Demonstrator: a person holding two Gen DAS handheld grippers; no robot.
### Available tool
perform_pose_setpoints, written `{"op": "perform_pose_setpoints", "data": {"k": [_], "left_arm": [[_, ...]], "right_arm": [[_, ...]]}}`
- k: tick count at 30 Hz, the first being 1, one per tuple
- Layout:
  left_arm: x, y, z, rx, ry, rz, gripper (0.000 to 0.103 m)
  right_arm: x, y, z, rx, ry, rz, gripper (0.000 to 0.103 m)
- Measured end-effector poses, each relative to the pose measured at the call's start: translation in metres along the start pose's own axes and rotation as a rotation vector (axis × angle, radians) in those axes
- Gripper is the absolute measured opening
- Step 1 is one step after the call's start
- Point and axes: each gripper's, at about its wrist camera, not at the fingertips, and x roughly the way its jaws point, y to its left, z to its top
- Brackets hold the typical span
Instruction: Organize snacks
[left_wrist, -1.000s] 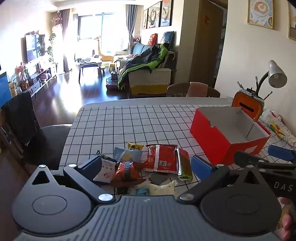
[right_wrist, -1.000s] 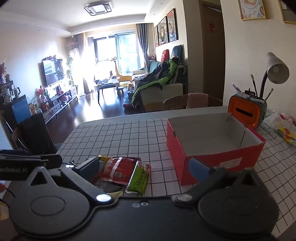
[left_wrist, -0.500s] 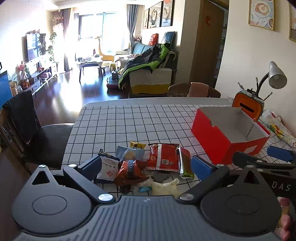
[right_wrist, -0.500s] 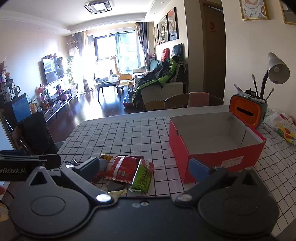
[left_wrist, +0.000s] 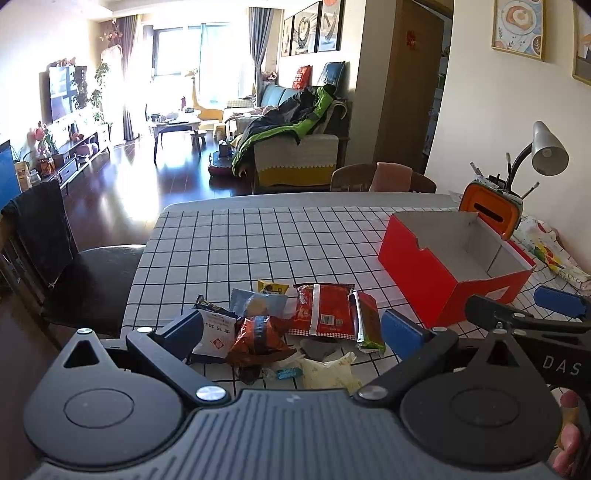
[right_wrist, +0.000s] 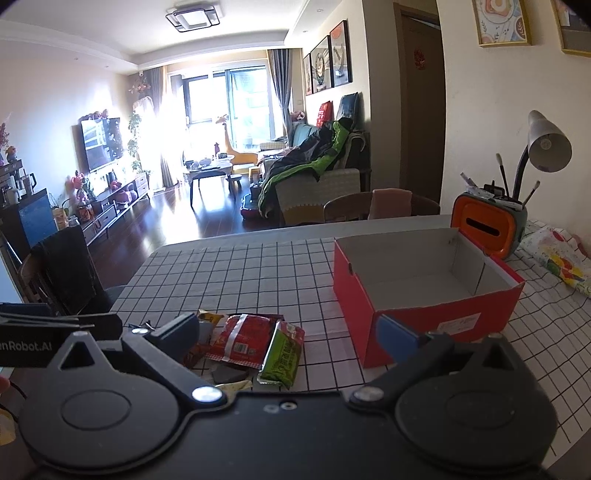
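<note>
A pile of snack packets lies near the front edge of the checked tablecloth: a red packet (left_wrist: 323, 310), a green bar (left_wrist: 367, 325), a white packet (left_wrist: 214, 334), an orange-brown packet (left_wrist: 258, 338) and a pale yellow one (left_wrist: 327, 373). The red packet (right_wrist: 242, 334) and green bar (right_wrist: 282, 354) also show in the right wrist view. An open, empty red box (left_wrist: 454, 266) stands to the right of the pile (right_wrist: 424, 288). My left gripper (left_wrist: 291, 334) is open, hovering over the pile. My right gripper (right_wrist: 286, 334) is open and empty, between the pile and the box.
An orange pen holder (right_wrist: 487, 225) and a grey desk lamp (right_wrist: 546, 144) stand behind the box. A colourful cloth (right_wrist: 561, 262) lies at the right edge. A dark chair (left_wrist: 81, 266) stands at the table's left side. The right gripper's fingers (left_wrist: 557, 301) show in the left wrist view.
Both grippers have drawn back and up slightly from the pile; the snacks and box look a little farther away. Nothing was taken hold of.
</note>
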Motion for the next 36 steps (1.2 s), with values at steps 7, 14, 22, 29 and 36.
{"op": "perform_pose_setpoints", "data": {"k": [7,14,22,29,36], "left_arm": [[-0.0006,0.0001,0.0,0.001,0.004,-0.008,0.103],[-0.002,0.0013,-0.0014,0.0,0.009,-0.014,0.103],[-0.0032,0.003,-0.0015,-0.002,0.007,-0.023,0.103],[-0.0025,0.0041,-0.0013,-0.005,0.014,-0.028,0.103],[-0.004,0.0047,-0.0014,-0.002,0.007,-0.036,0.103]], "right_arm": [[0.0,0.0012,-0.0009,0.001,0.011,-0.006,0.102],[0.0011,0.0,0.0,0.007,0.021,-0.01,0.102],[-0.0001,0.002,0.0008,-0.002,0.023,-0.007,0.103],[-0.001,0.0032,0.0011,-0.006,0.025,-0.018,0.103],[-0.003,0.0053,0.001,-0.02,0.019,-0.019,0.102]]}}
